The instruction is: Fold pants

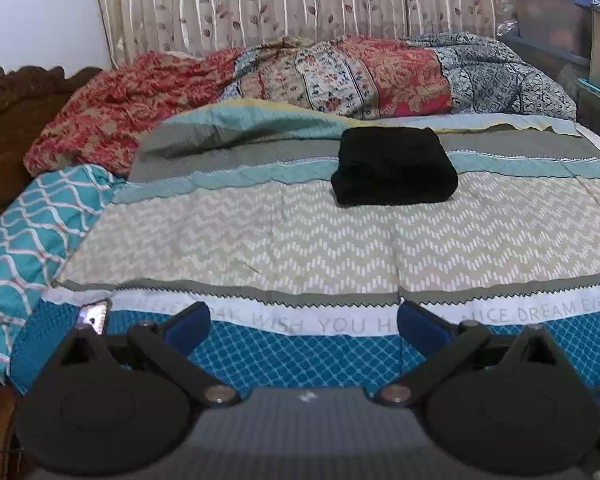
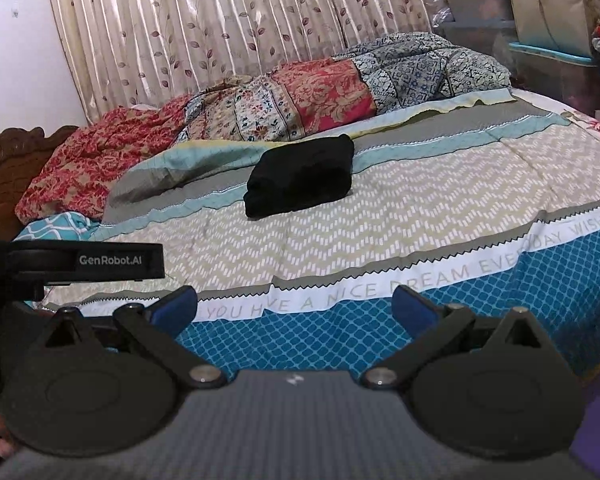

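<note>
Pants folded; both grippers clear and empty.
Left wrist view: the pants (image 1: 394, 166) lie in a compact bundle on the bedspread (image 1: 260, 240), left gripper (image 1: 304, 322) spread wide, holding nothing. Right wrist view: right gripper (image 2: 296, 308) likewise wide, empty, well apart from the bundle; nothing appears left.

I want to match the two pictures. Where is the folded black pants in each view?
Left wrist view: the folded black pants lie right of centre, in the upper middle, on the bedspread.
Right wrist view: the pants lie at centre, slightly higher than the middle.
Shared landmark: the red floral quilt bunched behind them.
</note>
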A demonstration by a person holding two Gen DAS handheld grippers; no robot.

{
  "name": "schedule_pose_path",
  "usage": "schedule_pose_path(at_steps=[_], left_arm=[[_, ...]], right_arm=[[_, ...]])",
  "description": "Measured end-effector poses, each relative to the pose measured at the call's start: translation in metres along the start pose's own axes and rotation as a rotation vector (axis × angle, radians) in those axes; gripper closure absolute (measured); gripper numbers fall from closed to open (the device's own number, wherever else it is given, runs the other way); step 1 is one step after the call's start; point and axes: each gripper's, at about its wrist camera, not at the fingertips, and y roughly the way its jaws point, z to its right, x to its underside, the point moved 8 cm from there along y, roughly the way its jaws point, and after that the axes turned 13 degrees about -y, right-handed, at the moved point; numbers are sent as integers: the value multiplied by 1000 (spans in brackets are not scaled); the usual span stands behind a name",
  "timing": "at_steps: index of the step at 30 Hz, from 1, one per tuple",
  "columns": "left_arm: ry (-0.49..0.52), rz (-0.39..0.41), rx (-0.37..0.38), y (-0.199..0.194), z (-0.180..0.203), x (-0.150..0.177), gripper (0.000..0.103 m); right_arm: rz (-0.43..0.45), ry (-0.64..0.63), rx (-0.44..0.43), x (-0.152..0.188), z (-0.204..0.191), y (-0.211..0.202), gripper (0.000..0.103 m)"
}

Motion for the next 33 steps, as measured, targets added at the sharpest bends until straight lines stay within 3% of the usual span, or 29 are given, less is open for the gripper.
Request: schedule_pose_path(at_steps=[20, 33], left_arm=[[4, 19, -53, 3, -17, 1, 0], [20, 139, -169, -3, -36, -15, 0]], right_arm=[[7, 10, -11, -5, 0, -3, 0], [10, 2, -14, -5, -3, -3, 0]])
